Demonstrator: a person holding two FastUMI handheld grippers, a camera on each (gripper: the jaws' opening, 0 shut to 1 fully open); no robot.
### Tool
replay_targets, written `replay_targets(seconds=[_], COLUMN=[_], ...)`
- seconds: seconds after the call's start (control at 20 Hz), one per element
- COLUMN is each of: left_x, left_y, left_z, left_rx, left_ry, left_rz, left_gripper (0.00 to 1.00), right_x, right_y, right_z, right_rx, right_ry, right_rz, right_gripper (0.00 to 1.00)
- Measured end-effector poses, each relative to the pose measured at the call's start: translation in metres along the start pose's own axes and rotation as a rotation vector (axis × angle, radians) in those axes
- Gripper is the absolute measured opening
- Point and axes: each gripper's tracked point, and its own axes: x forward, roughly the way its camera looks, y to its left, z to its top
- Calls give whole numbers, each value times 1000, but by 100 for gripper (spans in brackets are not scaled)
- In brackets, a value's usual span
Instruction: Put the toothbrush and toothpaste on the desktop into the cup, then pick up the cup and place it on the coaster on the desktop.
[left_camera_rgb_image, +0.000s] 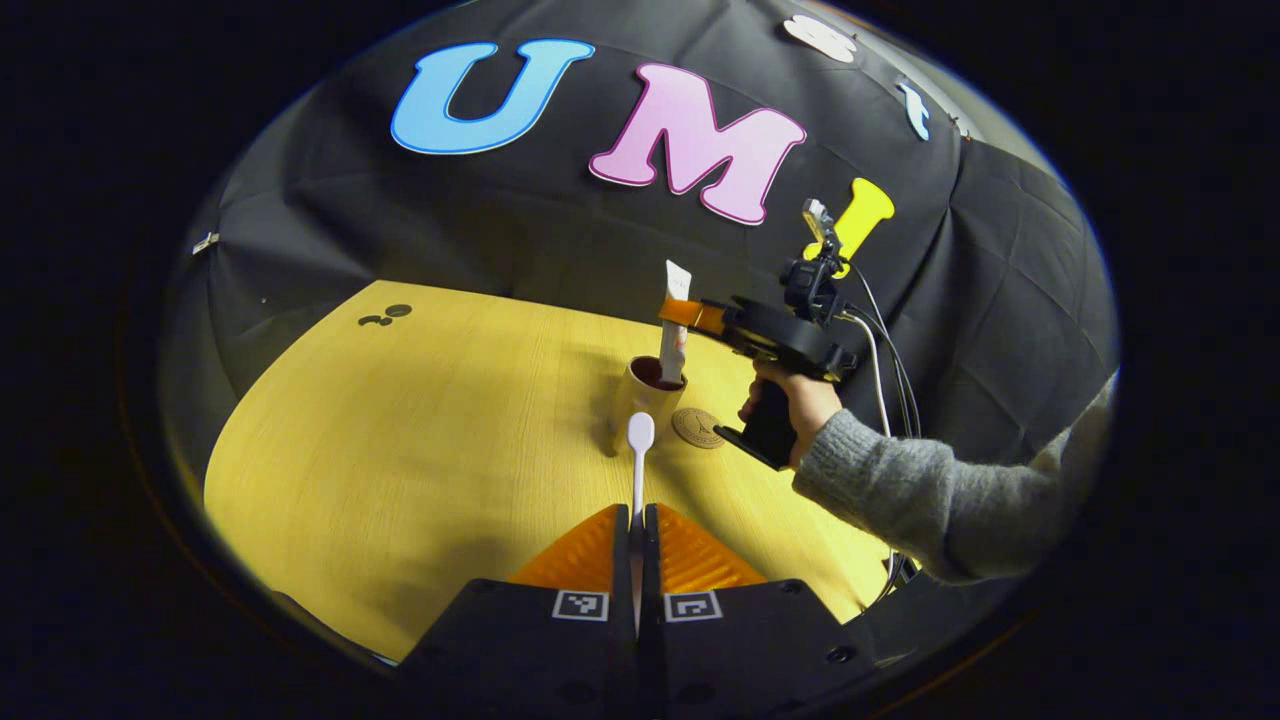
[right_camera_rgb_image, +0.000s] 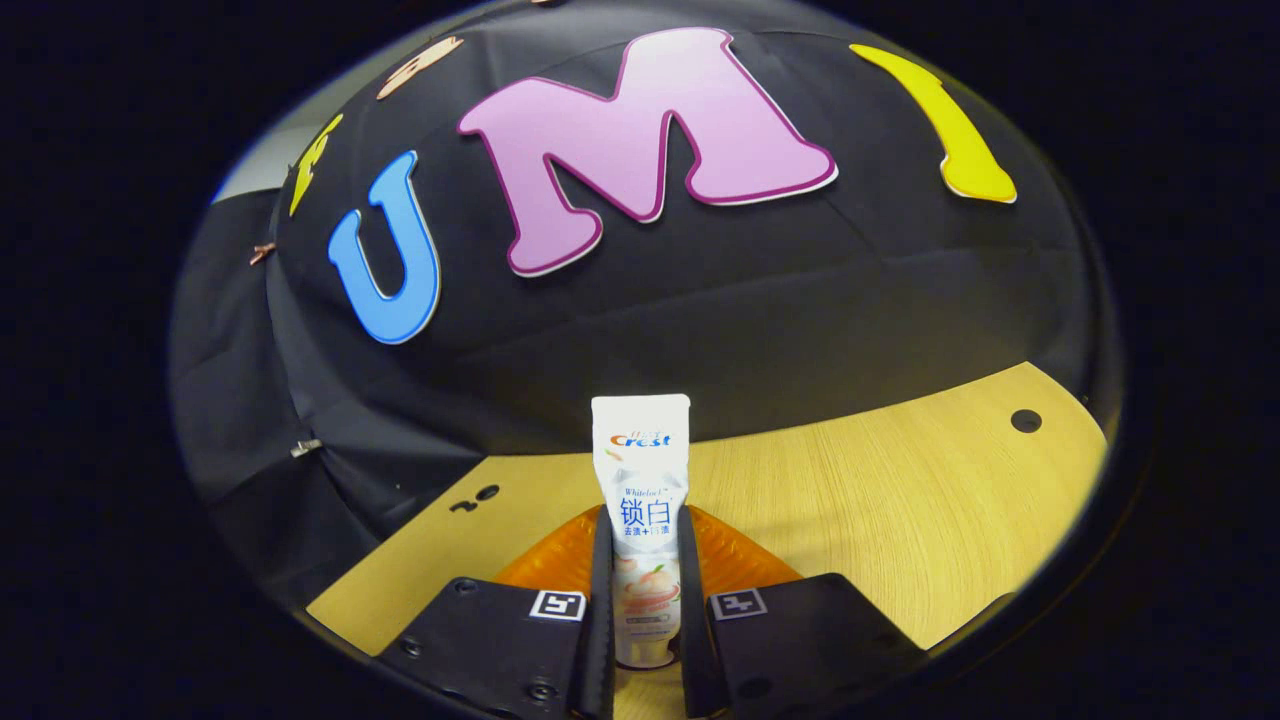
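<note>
1. My right tool (left_camera_rgb_image: 678, 312) grips the white printed toothpaste tube (right_camera_rgb_image: 640, 520) upright, long axis vertical; in the left gripper view its lower end sits in the mouth of the tan cylindrical cup (left_camera_rgb_image: 650, 398) on the yellow wood-grain bench (left_camera_rgb_image: 400, 450).
2. My left tool (left_camera_rgb_image: 638, 520) is clamped on the white plastic toothbrush (left_camera_rgb_image: 640, 450), head pointing forward at the cup, just short of it.
3. The round brown coaster (left_camera_rgb_image: 697, 427) lies just beside the cup, on the right tool's side.
4. Next, I judge: release the tube, then tip the brush in.
</note>
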Motion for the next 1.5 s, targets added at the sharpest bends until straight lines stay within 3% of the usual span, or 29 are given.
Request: replay_targets(seconds=[0.05, 0.1, 0.3, 0.4, 0.45, 0.5, 0.55, 0.6, 0.65, 0.7, 0.8, 0.85, 0.9, 0.95, 1.0, 1.05, 1.5], left_x=[0, 1, 3, 3, 4, 8, 11, 14, 17, 20, 31, 38, 45, 50, 60, 68, 141], left_y=[1, 4, 0, -6, -7, -8, -10, -13, -16, -18, -24, -27, -30, -34, -39, -44, -93], left_z=[2, -2, 6, 16, 19, 21, 25, 27, 31, 35, 45, 51, 58, 66, 74, 83, 144], left_rx=[1, 1, -3, -3, -1, 1, 2, 0, -5, -10, -12, -11, -10, -12, -14, -15, 31], left_ry=[-2, -5, -23, -31, -35, -41, -48, -57, -65, -77, -98, -109, -124, -141, -159, -178, -339], left_rz=[1, 0, -5, -7, -11, -12, -14, -16, -21, -27, -39, -43, -49, -59, -70, -82, -171], left_gripper=[6, 6, 6, 6, 6, 6, 6, 6, 6, 6, 6, 6, 6, 6, 6, 6, 6], right_x=[0, 0, -7, -12, -14, -17, -21, -25, -28, -32, -38, -42, -49, -55, -63, -71, -152], right_y=[1, 1, 4, 4, 6, 6, 6, 7, 10, 11, 11, 10, 7, 5, 0, -6, -57], right_z=[-7, -13, -32, -37, -39, -42, -46, -49, -48, -45, -38, -36, -33, -27, -24, -22, -43], right_rx=[-17, -41, -77, -84, -82, -91, -102, -107, -100, -91, -77, -68, -56, -45, -35, -27, 31], right_ry=[16, 30, 88, 103, 108, 119, 131, 142, 138, 134, 131, 135, 133, 124, 119, 123, 215], right_rz=[2, 0, 9, 10, 16, 13, 13, 19, 35, 42, 49, 51, 52, 51, 48, 42, 8], right_gripper=[24, 30, 36, 39, 34, 43, 36, 47, 39, 37, 53, 43, 53, 53, 44, 54, 53])
